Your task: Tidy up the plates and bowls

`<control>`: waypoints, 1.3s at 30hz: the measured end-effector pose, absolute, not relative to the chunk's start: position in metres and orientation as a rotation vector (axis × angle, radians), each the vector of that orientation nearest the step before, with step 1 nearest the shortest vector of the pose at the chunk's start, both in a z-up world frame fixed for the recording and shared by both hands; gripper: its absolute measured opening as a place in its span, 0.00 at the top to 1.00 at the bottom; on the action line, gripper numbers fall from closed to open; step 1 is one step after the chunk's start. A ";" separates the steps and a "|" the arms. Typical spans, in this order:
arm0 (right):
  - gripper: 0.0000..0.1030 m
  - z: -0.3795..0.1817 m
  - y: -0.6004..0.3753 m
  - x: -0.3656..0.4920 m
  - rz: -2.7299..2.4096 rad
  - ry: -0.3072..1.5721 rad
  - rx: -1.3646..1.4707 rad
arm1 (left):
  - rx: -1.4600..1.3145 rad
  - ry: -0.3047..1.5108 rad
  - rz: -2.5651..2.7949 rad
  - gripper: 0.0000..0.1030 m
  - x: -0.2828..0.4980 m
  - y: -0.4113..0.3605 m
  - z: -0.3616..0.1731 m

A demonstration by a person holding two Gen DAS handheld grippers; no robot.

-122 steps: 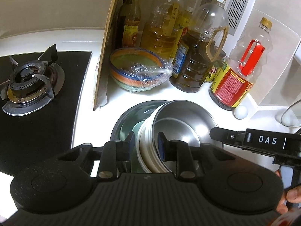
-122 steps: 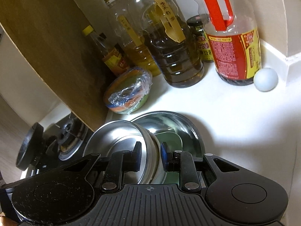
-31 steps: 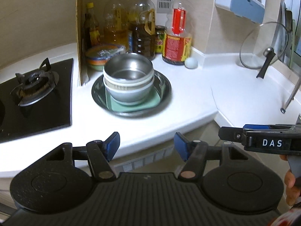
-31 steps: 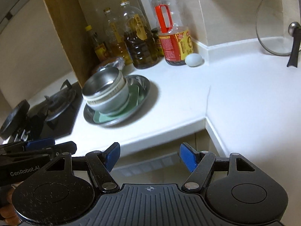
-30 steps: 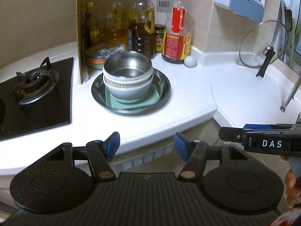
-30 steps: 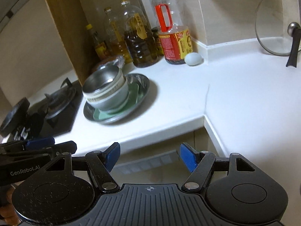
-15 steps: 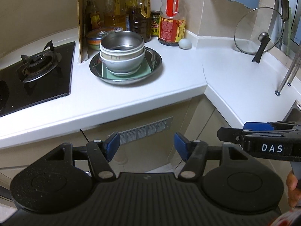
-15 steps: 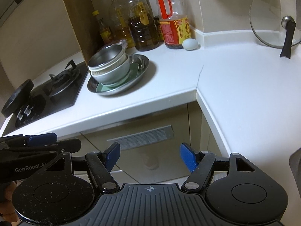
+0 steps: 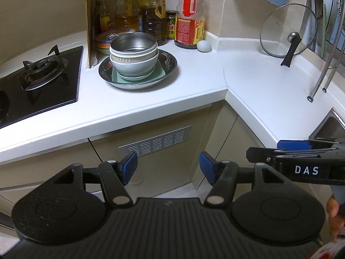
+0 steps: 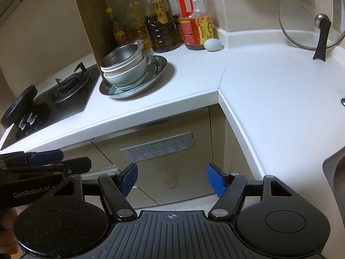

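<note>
A stack of bowls [image 9: 134,58] stands on the white counter: a steel bowl [image 9: 133,44] on top, pale bowls under it, on a green square plate [image 9: 160,74] inside a wide steel plate [image 9: 170,64]. The stack [image 10: 124,69] also shows in the right wrist view. My left gripper [image 9: 168,166] is open and empty, well back from the counter, in front of the cabinet. My right gripper [image 10: 172,179] is open and empty too, level with the left one.
Oil and sauce bottles [image 9: 189,21] stand behind the stack, with an egg [image 9: 203,45] and a plastic-wrapped bowl [image 9: 105,41]. A board [image 9: 90,21] separates the gas hob [image 9: 41,71]. A glass lid [image 9: 289,34] leans at the right. A sink edge [image 9: 332,125] is at far right.
Both grippers let go of the bowl stack and drew back and down from the counter. The stack now stands alone on the steel plate, and the cabinet front has come into view.
</note>
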State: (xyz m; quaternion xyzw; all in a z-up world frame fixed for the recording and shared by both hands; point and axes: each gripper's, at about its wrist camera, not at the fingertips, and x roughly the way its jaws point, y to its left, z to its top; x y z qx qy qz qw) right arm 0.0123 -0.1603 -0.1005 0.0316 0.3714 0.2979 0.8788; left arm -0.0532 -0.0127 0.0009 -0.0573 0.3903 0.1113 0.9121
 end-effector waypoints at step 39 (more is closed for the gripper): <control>0.32 -0.099 -0.172 0.005 0.610 0.766 0.070 | -0.121 0.799 0.217 0.40 -0.060 -0.021 0.002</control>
